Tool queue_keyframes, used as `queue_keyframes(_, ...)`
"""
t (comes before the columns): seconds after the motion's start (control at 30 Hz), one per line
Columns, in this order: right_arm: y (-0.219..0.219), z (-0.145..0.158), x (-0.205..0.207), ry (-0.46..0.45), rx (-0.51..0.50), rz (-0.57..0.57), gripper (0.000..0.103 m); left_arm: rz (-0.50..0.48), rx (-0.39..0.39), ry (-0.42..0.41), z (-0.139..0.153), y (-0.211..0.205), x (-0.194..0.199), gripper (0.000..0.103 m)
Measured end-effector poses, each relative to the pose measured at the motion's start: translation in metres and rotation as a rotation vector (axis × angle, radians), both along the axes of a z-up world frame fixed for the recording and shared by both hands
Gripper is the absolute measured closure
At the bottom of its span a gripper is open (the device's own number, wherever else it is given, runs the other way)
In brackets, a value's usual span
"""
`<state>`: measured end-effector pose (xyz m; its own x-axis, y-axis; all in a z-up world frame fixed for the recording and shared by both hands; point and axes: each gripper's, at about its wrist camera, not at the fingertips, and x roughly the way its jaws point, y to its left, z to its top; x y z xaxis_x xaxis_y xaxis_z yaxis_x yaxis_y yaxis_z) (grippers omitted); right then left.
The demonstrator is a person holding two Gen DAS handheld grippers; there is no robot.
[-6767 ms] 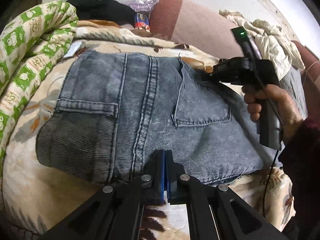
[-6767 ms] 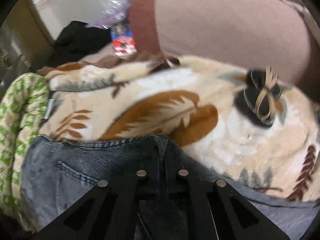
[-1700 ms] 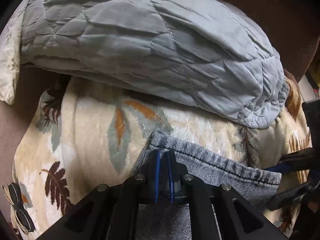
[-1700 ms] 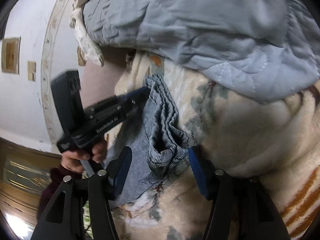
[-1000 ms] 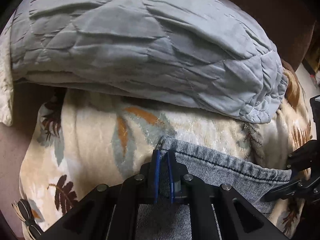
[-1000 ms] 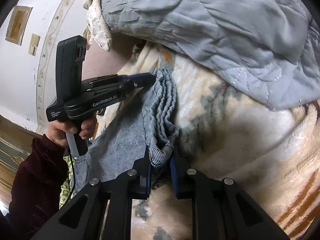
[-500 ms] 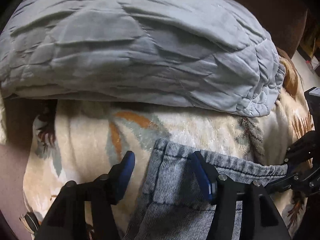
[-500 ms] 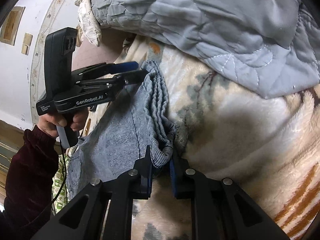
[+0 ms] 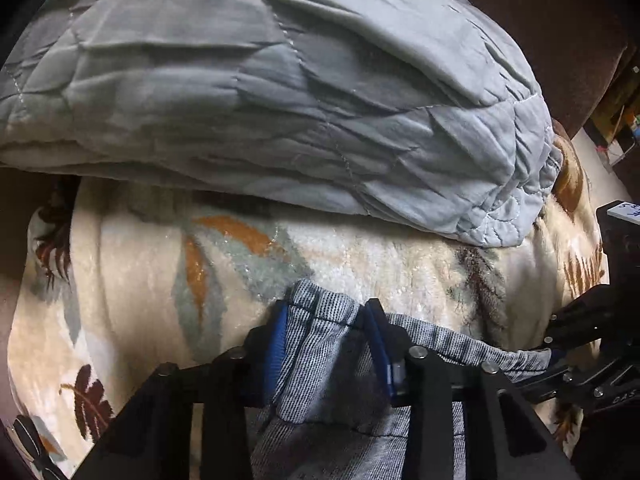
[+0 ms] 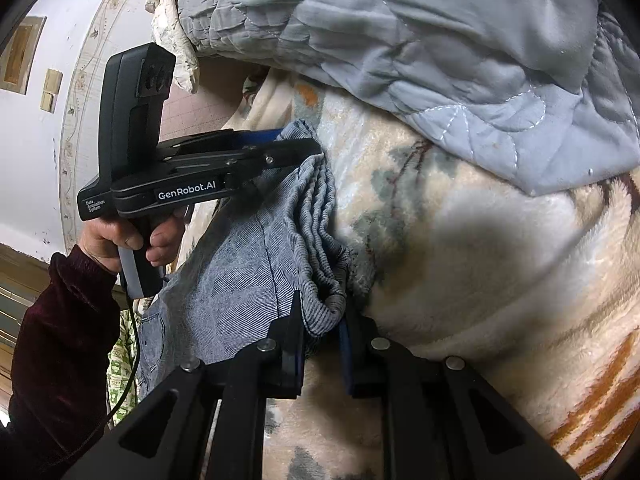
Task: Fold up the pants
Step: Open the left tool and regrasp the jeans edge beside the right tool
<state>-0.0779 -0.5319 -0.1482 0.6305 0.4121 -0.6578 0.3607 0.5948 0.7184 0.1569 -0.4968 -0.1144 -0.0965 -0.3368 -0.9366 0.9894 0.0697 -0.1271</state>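
**Both grippers at the hem end of the jeans, on the bed**

Left wrist view: left gripper [image 9: 326, 344] at 6 o'clock, jaws spread partway, blue pads either side of a bunched hem corner of the grey-blue jeans [image 9: 320, 360]. Cloth sits between the pads; it fills most of the gap, but a firm pinch cannot be confirmed. Hem edge runs off toward 3 o'clock, where the right gripper [image 9: 560, 354] meets its far end.

Right wrist view: right gripper [image 10: 320, 330] at 6 o'clock, jaws a little apart, stacked hem folds hanging down between them. Whether the pads press the cloth, cannot tell. Jeans rise from there to 10 o'clock, up to the left gripper [image 10: 296, 148], held by a hand [image 10: 128, 236] in a dark red sleeve.

Jeans lie on a cream fleece blanket [image 9: 380, 264] with leaf print. Grey quilt [image 9: 280, 92] heaped from 9 through 2 o'clock, its edge overhanging the blanket, near the hem but apart from it.
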Motion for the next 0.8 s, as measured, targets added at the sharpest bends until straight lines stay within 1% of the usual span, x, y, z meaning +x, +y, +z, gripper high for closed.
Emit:
queue_keyframes(0.1,-0.001,-0.001,0.000,0.000,0.004,-0.002,0.088,-0.005,-0.017,-0.012,0.003,0.008,-0.008,0.072)
queue_keyframes(0.2,0.000,0.000,0.001,-0.002,-0.005,0.000,0.088,-0.012,-0.035,-0.051,0.009,0.013,-0.016,0.078)
queue_keyframes(0.27,0.001,0.003,0.001,-0.010,-0.018,0.000,0.088,-0.015,-0.048,-0.078,0.015,0.015,-0.019,0.084)
queue_keyframes(0.3,0.003,0.005,0.000,-0.017,-0.026,0.001,0.088,-0.010,-0.059,-0.088,0.019,0.017,-0.020,0.085)
queue_keyframes(0.5,0.009,0.023,-0.004,-0.066,-0.066,0.000,0.088,0.045,-0.168,-0.050,0.059,0.042,-0.008,0.086)
queue_keyframes(0.63,0.018,0.043,-0.007,-0.120,-0.099,-0.001,0.088,0.065,-0.241,-0.038,0.088,0.066,-0.006,0.086)
queue_keyframes(0.67,0.022,0.050,-0.008,-0.140,-0.110,0.003,0.088,0.071,-0.257,-0.034,0.091,0.074,-0.006,0.086)
queue_keyframes(0.8,0.041,0.077,-0.010,-0.220,-0.157,0.031,0.090,0.105,-0.335,-0.022,0.122,0.109,0.003,0.086)
